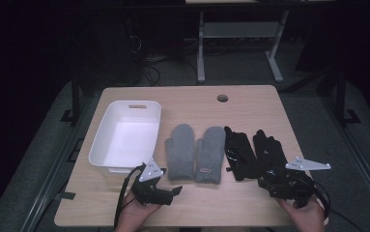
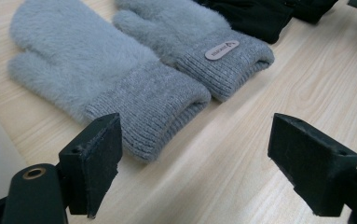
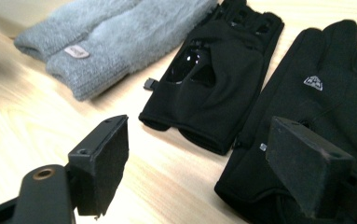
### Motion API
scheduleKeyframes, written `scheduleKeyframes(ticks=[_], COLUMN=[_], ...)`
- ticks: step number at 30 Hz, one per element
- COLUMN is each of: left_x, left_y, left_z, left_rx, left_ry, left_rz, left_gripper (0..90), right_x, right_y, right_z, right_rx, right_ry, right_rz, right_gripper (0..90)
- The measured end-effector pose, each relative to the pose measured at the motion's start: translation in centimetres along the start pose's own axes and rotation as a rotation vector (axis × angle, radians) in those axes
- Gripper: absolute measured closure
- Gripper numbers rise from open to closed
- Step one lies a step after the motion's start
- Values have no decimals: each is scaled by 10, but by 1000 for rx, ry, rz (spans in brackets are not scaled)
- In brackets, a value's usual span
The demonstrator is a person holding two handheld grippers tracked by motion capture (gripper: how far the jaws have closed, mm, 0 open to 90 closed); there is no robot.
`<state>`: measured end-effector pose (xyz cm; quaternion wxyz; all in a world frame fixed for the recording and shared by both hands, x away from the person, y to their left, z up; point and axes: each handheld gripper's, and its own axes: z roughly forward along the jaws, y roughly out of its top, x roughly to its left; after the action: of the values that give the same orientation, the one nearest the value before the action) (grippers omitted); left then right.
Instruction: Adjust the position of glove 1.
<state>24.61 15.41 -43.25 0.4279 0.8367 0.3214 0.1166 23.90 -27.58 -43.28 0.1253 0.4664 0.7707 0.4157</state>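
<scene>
Two grey fluffy mittens [image 1: 181, 151] [image 1: 210, 153] lie side by side at the table's middle, cuffs toward me; the right one carries a small label [image 2: 221, 49]. To their right lie two black gloves: a fingerless one [image 3: 213, 79] and a full-fingered one [image 3: 316, 102] with a small white logo. My left gripper [image 1: 175, 190] stands open near the front edge, just short of the left mitten's cuff [image 2: 153, 107], nothing between its pads. My right gripper [image 1: 268, 182] is open too, low at the wrist end of the full-fingered black glove [image 1: 269, 151], one pad [image 3: 306, 163] over it.
A white plastic bin [image 1: 106, 130] stands at the table's left, beside the left mitten. A round cable hole [image 1: 222, 98] sits near the far edge. Beyond the table are a desk frame [image 1: 201, 43] and dark floor.
</scene>
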Motion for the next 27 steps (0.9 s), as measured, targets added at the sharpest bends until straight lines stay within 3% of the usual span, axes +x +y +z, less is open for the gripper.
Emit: scheduleKeyframes(ticks=[8,13,22,27], left_x=[1,2,4,4], left_y=[0,-1,-1,0], left_z=[2,2,1,1], left_rx=[9,5,-2,-1], left_ry=[-7,-14,-12,-12], left_rz=[4,-11,-20,-17], left_gripper=[174,174,174,175], right_x=[-3,1,11,19], right_y=[10,33,68,86], right_z=[-1,3,20,38], right_rx=[-12,-23,36,83], right_ry=[10,29,79,101], right_rz=[11,-36,-102,-144], right_gripper=[196,183,187,196])
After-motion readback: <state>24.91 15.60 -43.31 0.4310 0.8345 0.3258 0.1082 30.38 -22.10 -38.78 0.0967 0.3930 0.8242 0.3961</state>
